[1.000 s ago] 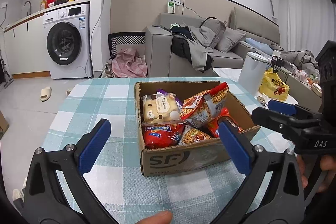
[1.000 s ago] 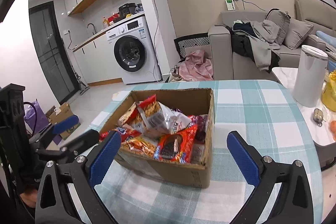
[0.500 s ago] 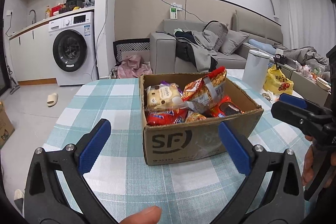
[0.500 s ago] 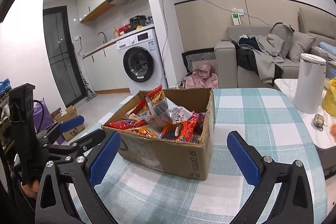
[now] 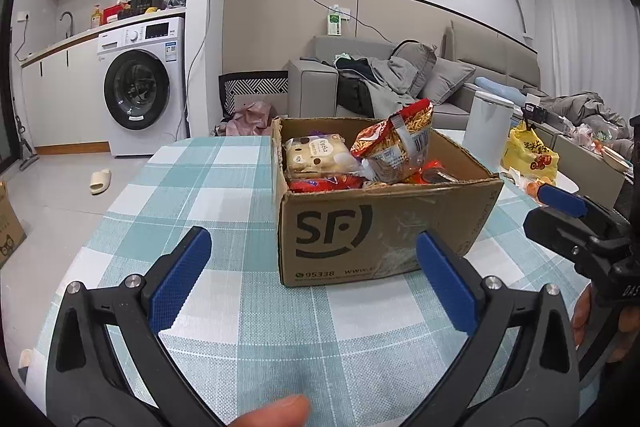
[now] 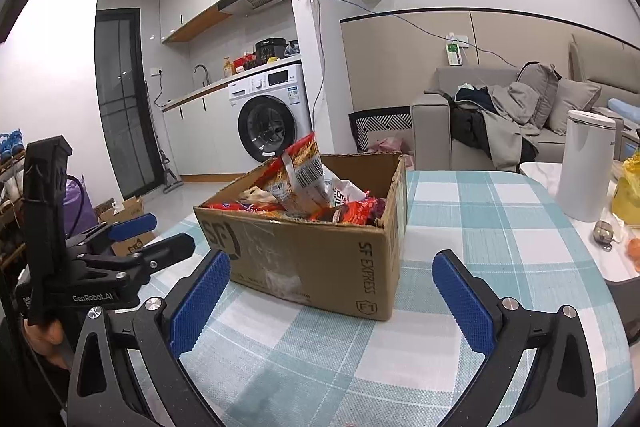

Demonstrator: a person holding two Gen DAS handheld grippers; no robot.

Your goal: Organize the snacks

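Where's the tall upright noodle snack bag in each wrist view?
Left wrist: noodle snack bag stands right of centre, poking above the cardboard box, beside a cookie pack.
Right wrist: same bag sits just left of centre, tallest item in the box.
Shared landmark: the washing machine.

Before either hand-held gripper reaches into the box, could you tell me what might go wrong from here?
1. The tall noodle packet leans above the cardboard box rim; a pull on its neighbours might tip it out.
2. The packets overlap, so one grab may drag two.
3. The left hand-held gripper and right hand-held gripper flank the box closely and could collide.
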